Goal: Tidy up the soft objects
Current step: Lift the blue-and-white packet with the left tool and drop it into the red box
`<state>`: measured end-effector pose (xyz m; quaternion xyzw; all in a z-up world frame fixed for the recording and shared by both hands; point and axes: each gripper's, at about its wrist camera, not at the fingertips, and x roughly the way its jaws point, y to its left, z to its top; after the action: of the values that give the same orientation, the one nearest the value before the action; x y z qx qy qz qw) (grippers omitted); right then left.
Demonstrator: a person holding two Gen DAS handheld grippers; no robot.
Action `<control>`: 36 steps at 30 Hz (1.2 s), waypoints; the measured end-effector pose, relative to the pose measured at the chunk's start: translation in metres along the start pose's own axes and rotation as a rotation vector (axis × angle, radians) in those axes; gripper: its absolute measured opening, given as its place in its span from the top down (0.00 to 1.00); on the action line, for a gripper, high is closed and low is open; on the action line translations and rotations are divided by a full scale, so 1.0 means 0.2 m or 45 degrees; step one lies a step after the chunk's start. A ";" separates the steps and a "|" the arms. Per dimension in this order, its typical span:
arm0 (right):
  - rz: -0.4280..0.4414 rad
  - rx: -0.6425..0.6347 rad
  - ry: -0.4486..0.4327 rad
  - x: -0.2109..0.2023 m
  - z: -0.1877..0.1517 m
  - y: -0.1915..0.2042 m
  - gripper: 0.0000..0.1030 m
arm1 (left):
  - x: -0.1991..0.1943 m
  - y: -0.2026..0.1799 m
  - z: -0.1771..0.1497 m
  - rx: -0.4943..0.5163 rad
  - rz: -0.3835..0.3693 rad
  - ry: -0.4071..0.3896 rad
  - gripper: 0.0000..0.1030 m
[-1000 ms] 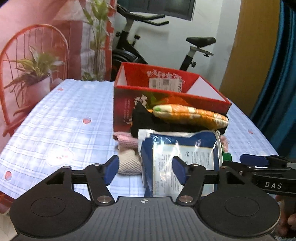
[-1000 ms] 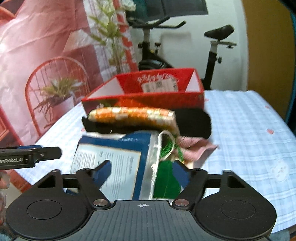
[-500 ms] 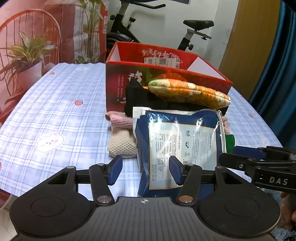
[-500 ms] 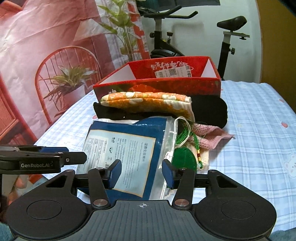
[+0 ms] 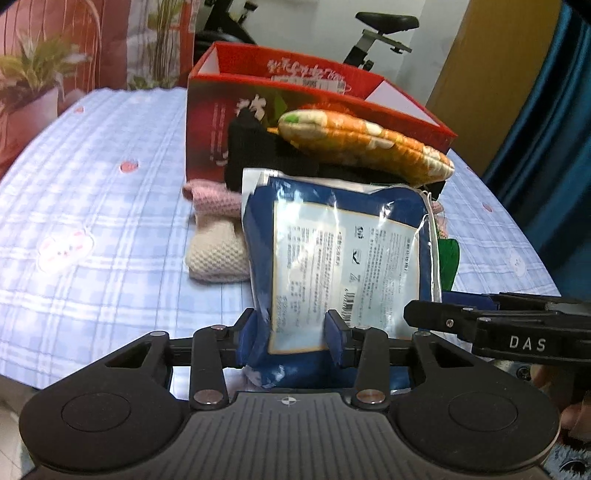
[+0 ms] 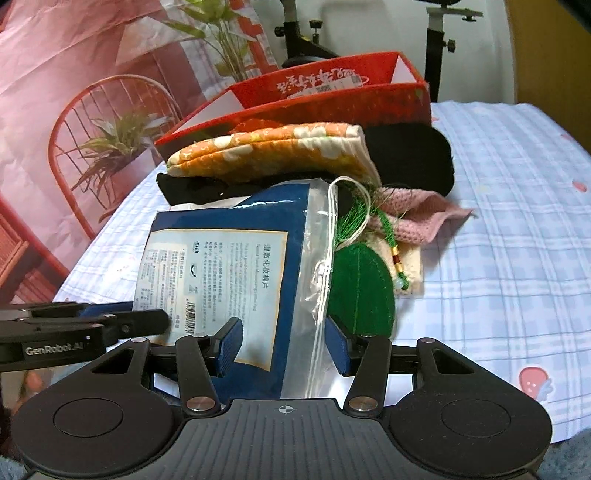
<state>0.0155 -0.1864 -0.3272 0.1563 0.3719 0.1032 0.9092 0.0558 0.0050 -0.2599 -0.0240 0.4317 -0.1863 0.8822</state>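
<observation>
Left gripper (image 5: pixel 291 334): its jaws are closing, with the near left corner of the blue packet between them. The left pad is at the packet's edge; the right pad sits on its front. I cannot tell if they pinch it yet.
Right gripper (image 6: pixel 282 345): its jaws are part way apart around the near right edge of the packet, not clearly pressing on it.
Blue packet (image 5: pixel 343 258): a flat plastic bag with a white label. It lies at the front of the pile, near the table's front edge.
Pile behind it: an orange flowered pouch (image 5: pixel 364 147) lies on a black cloth (image 6: pixel 406 158). A pink knit cloth (image 5: pixel 214 195) and a cream knit cloth (image 5: pixel 216 253) lie to the left of the packet. A green felt leaf (image 6: pixel 360 291) with a green tassel (image 6: pixel 354 218) lies to its right.
Red box (image 5: pixel 221 122): open at the top, right behind the pile, touching the black cloth.
Table (image 5: pixel 96 221): covered by a blue checked cloth with small pink pictures. There is bare cloth to the left and right of the pile.
Room: a red chair and plant picture (image 6: pixel 110 140) on the left, an exercise bike (image 5: pixel 384 33) behind, a blue curtain (image 5: pixel 554 129) on the right.
</observation>
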 end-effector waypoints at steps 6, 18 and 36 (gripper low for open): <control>0.028 -0.056 -0.015 -0.01 0.00 0.05 0.59 | 0.01 0.00 0.00 -0.002 0.009 0.008 0.59; 0.053 0.020 0.040 0.06 -0.02 -0.02 0.66 | 0.02 0.01 0.00 -0.015 0.007 0.013 0.59; 0.138 -0.180 -0.187 -0.14 0.02 0.10 0.90 | -0.17 -0.01 0.03 0.007 -0.045 -0.185 0.59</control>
<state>-0.0026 -0.1771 -0.3003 0.1187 0.2870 0.1666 0.9358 0.0411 0.0153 -0.2299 -0.0426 0.3656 -0.2008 0.9079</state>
